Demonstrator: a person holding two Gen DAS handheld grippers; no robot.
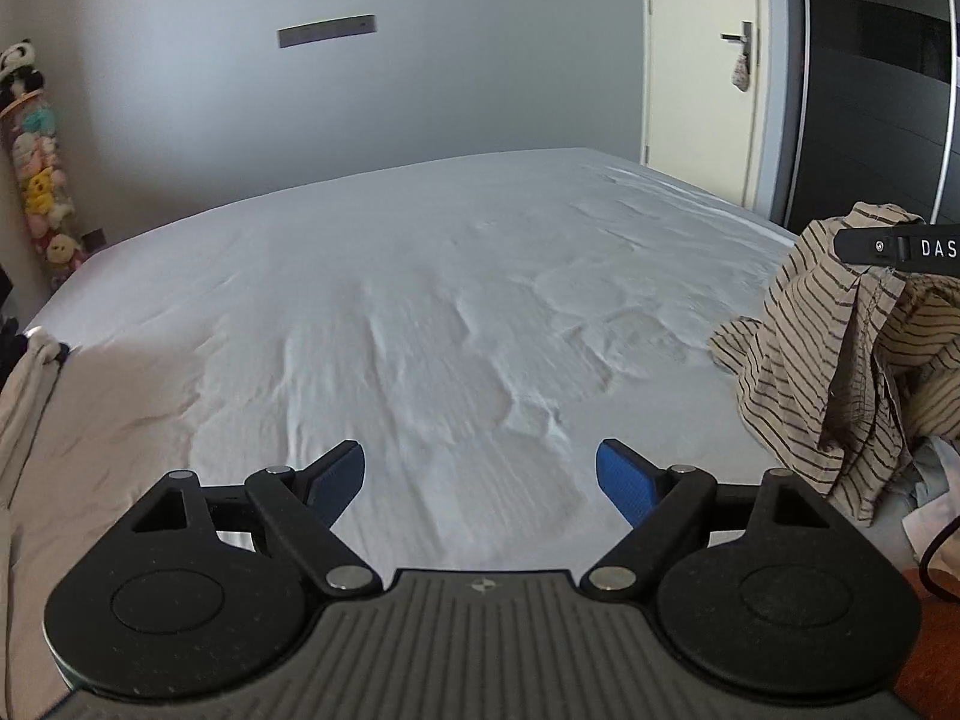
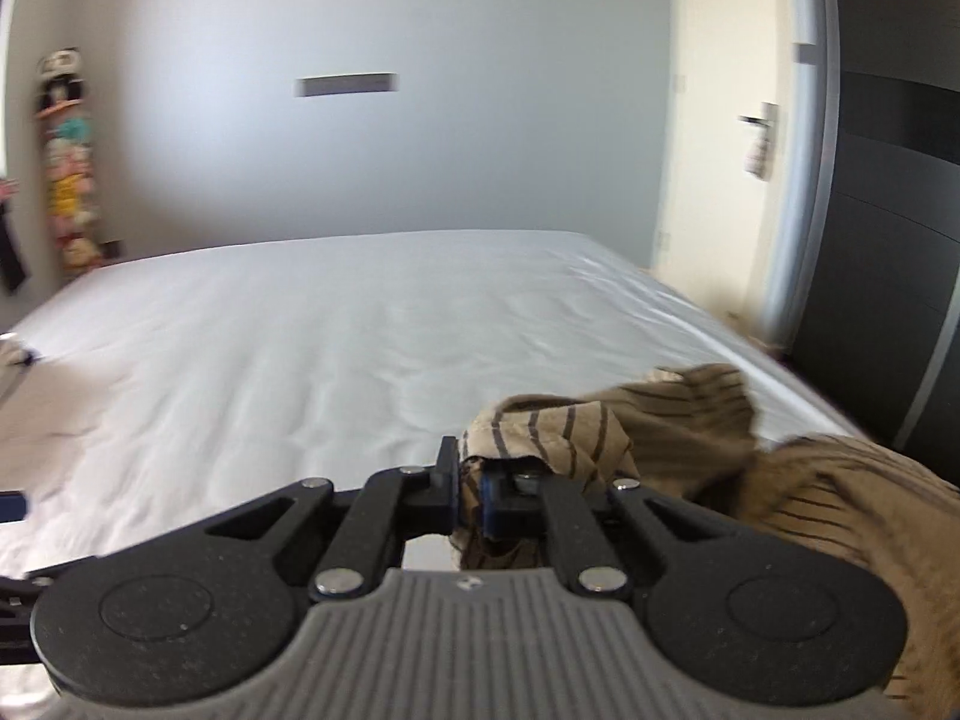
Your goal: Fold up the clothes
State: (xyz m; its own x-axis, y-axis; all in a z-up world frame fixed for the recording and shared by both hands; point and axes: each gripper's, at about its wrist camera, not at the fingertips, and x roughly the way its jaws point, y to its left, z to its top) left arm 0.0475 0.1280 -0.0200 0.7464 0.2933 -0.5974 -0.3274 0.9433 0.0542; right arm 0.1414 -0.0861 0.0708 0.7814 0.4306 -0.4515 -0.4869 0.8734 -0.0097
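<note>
A beige shirt with dark stripes [image 1: 840,348] hangs bunched at the right of the left wrist view, lifted off the white bed [image 1: 420,300] by my right gripper [image 1: 864,258], whose black finger shows above it. In the right wrist view my right gripper [image 2: 471,501] is shut on a fold of that striped shirt [image 2: 600,432], and the rest of the cloth trails off to the right. My left gripper [image 1: 480,480] stands open low over the sheet, with nothing between its blue pads [image 1: 621,474].
A beige cloth [image 1: 90,420] lies on the bed's left near side. More light-coloured clothes [image 1: 936,480] sit under the striped shirt. A dark wardrobe [image 1: 876,90] and a cream door [image 1: 702,60] stand at the right. Plush toys [image 1: 36,168] hang at the left wall.
</note>
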